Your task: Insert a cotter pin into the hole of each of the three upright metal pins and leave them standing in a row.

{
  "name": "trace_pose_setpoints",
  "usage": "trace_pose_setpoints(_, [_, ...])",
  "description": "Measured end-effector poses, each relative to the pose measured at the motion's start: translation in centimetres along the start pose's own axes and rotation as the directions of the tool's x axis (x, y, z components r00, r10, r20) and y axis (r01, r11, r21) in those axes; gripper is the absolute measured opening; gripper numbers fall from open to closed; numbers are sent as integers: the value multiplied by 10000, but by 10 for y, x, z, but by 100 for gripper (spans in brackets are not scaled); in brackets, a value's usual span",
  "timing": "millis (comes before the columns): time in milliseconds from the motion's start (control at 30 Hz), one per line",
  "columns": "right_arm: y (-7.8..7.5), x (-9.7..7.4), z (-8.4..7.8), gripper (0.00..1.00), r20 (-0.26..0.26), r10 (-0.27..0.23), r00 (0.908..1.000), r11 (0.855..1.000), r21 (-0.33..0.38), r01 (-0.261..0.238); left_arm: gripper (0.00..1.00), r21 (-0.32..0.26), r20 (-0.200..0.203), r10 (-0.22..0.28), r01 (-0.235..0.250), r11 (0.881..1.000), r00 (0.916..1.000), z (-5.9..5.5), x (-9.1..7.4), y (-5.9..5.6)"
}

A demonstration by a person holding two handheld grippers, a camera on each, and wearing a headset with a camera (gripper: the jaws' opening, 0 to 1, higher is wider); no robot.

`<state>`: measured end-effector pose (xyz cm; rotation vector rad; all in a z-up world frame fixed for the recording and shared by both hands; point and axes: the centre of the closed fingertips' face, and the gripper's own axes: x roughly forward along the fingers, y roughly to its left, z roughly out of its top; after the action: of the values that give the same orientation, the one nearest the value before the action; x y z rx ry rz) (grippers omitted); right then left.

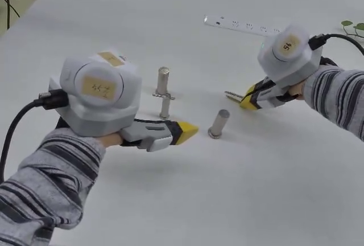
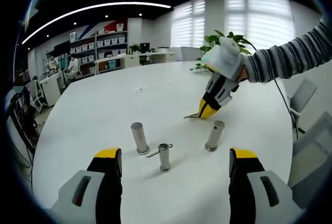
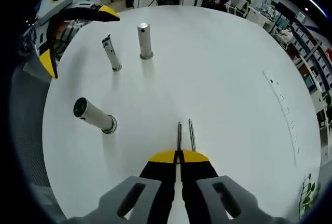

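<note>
My right gripper (image 3: pixel 179 156) clamps a cotter pin (image 3: pixel 185 136), my left gripper (image 2: pixel 175 155) gapes empty, and this second insertion, I judge, calls for aiming those legs at the hole of the nearest bare metal pin (image 3: pixel 95 115), ahead-left.

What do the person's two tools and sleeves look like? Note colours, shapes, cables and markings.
The left tool and right tool each have a rounded pale-grey housing, black jaws with yellow tips, a tan handwritten label and a black cable. Both sleeves are grey with dark stripes.
</note>
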<state>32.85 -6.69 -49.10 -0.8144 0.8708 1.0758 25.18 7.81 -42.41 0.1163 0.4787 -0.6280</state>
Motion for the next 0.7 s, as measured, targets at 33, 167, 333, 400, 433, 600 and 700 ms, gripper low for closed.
trace_pose_setpoints(33, [0, -2, 0, 0, 34, -64, 10000, 10000, -22, 64, 84, 19, 7, -16, 16, 10000, 10000, 0, 0, 0])
trace_pose_setpoints(167, [2, -9, 1, 0, 139, -212, 9997, 9998, 1, 212, 83, 127, -13, -80, 81, 9999, 10000, 1, 0, -3])
trace_pose_setpoints(333, [7, -22, 1, 0, 224, -497, 9985, 9984, -252, 502, 80, 244, 72, -342, 340, 9991, 9994, 5, 0, -9])
trace_pose_setpoints(400, [10, -27, 1, 0, 337, -571, 9978, 9979, -282, 581, 80, 284, 89, -414, 411, 9988, 9991, 6, 0, -12])
trace_pose_setpoints(433, [12, -30, 3, 0, 427, -572, 9974, 9978, -316, 586, 79, 280, 96, -476, 474, 9985, 9988, 6, 1, -13])
trace_pose_setpoints(600, [21, -44, 7, 0, 732, -743, 9946, 9955, -535, 783, 77, 324, 259, -776, 767, 9965, 9967, 11, 2, -22])
trace_pose_setpoints(700, [26, -52, 10, 0, 849, -848, 9928, 9936, -676, 907, 76, 348, 289, -1011, 1001, 9944, 9945, 12, 3, -30])
